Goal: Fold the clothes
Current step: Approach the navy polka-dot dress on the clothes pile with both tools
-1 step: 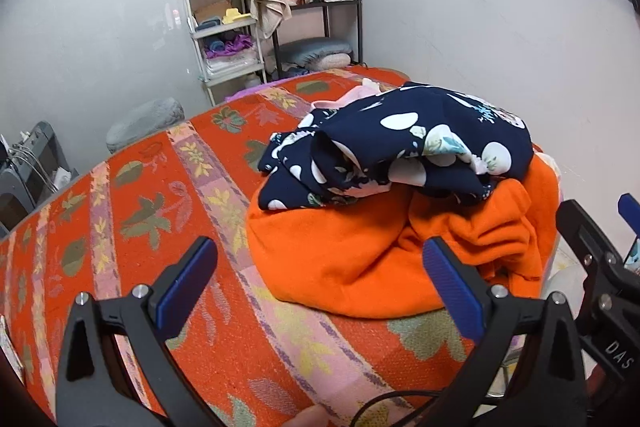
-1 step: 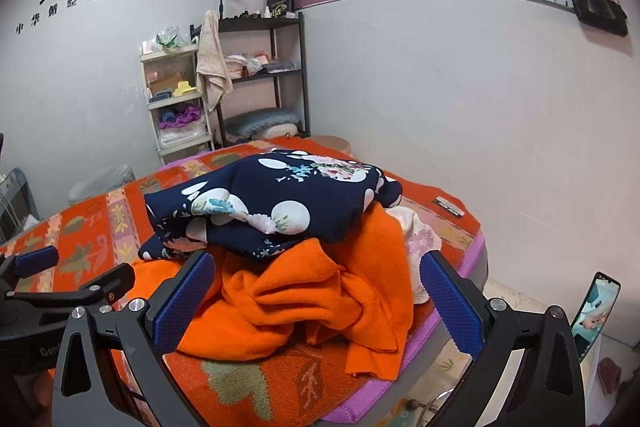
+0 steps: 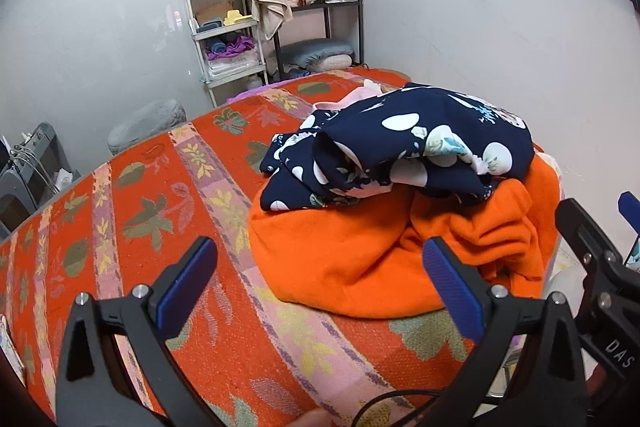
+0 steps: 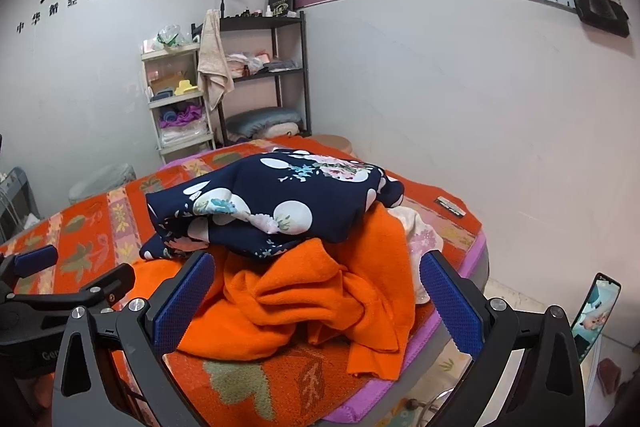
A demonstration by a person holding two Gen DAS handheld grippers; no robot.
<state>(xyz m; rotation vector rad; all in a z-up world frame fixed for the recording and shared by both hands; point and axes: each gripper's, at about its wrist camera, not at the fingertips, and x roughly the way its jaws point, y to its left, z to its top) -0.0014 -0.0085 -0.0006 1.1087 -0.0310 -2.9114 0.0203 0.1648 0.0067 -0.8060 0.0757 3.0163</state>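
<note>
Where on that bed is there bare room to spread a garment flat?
The orange leaf-patterned bedspread lies bare left of the clothes pile, from the left tool back toward the shelves. The bed's right end is crowded: navy floral garment atop orange fleece.

Fuzzy matt orange fleece (image 3: 340, 259) under a smooth navy printed cloth (image 3: 420, 147), on a coarse woven bedspread (image 3: 160, 211).

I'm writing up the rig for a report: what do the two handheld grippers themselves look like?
Both are alike: the left gripper and right gripper have black angular frames with triangular cut-outs, silver bolt heads and two fingers faced with blue textured pads. White lettering marks the black bodies, part of it reading "DAS". A black cable loops under the left one.
</note>
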